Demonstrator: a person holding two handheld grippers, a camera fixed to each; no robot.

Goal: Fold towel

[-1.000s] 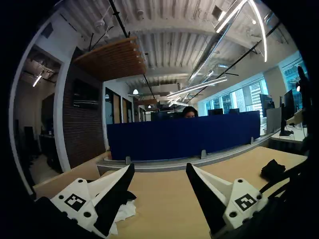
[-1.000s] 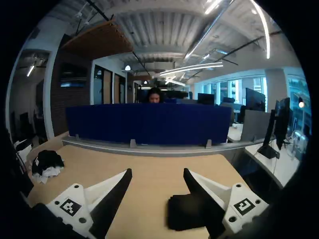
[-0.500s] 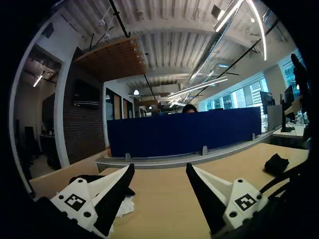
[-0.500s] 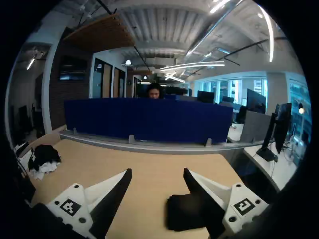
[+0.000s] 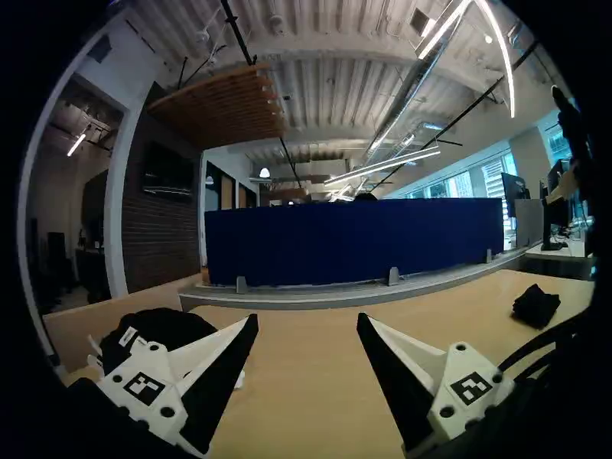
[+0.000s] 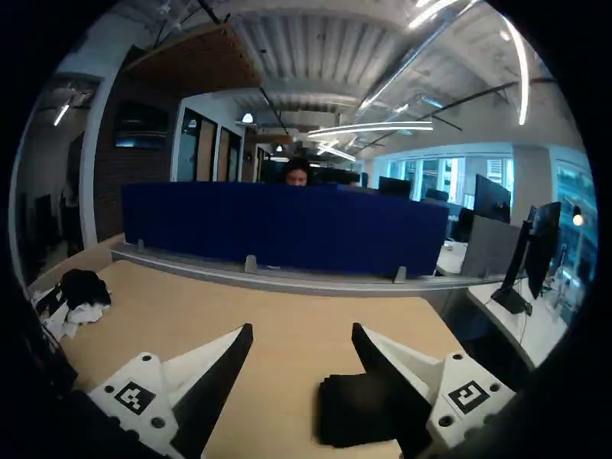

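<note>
**Pale wood desk with two open grippers and towels, in front of a blue partition**

Pale wood forms the desk (image 6: 298, 306) that runs up to the foot of a blue partition (image 6: 283, 229), the landmark for all positions below.

Right gripper view: the right gripper (image 6: 301, 329) hangs over the desk on the near side of the partition, facing its middle. Its jaws stand wide apart, with bare desk surface between them. A folded black towel (image 6: 353, 409) lies flat on the desk, well short of the partition and partly hidden behind the gripper's right-hand finger; whether the finger touches it cannot be told. A loose heap of black and white cloths (image 6: 75, 297) lies near the partition's left end, on the near side. A person's head (image 6: 297, 172) shows above the partition's top edge, and monitors (image 6: 535, 245) stand beyond its right end.

Left gripper view: the left gripper (image 5: 306, 320) is low over the desk, in front of the partition, jaws likewise apart and gripping nothing. The heap of cloths lies just behind its left-hand finger. A small black bundle (image 5: 535, 304) rests on the desk below the partition's right end.
</note>
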